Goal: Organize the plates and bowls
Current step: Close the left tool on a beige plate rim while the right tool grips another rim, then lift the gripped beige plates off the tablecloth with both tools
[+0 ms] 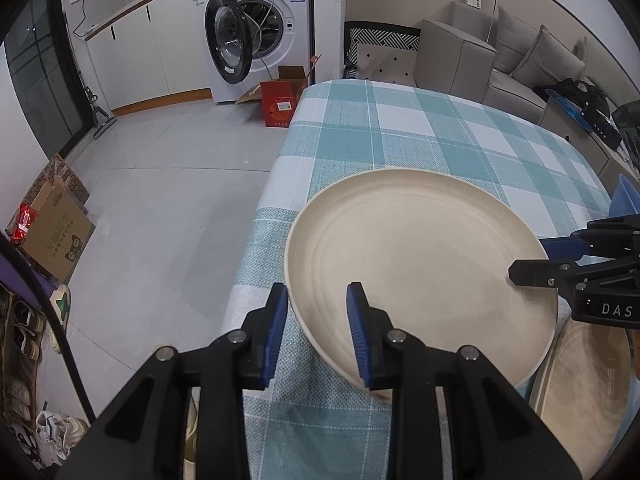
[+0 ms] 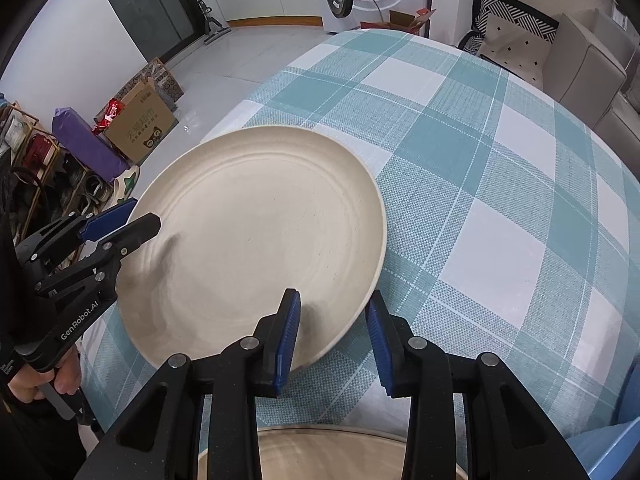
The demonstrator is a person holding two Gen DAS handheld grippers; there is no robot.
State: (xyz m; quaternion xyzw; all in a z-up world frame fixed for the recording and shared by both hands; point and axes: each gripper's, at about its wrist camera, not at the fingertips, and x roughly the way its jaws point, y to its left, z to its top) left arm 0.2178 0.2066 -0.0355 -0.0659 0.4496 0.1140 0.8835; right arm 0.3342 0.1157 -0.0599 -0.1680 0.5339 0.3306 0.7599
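Biggest thing in my feeds is the table (image 2: 500, 168) with its teal and white checked cloth, filling most of both wrist views. On it sits the cream plate (image 2: 256, 236), near the table's left edge, and it looks tipped a bit, with the near side raised off the cloth. My left gripper (image 1: 318, 312) has its jaws apart and straddling the plate's left rim, one blue pad outside the rim and one over the plate's inside, so it's open around the rim and not clamped as far as I can see. My right gripper (image 2: 334, 324) is the same deal on the opposite rim: jaws apart, one pad over the plate, the other outside above the cloth. A second cream plate (image 2: 312, 454) shows just below the right gripper, partly hidden. Off behind, a washing machine (image 1: 260, 28) with its door open.
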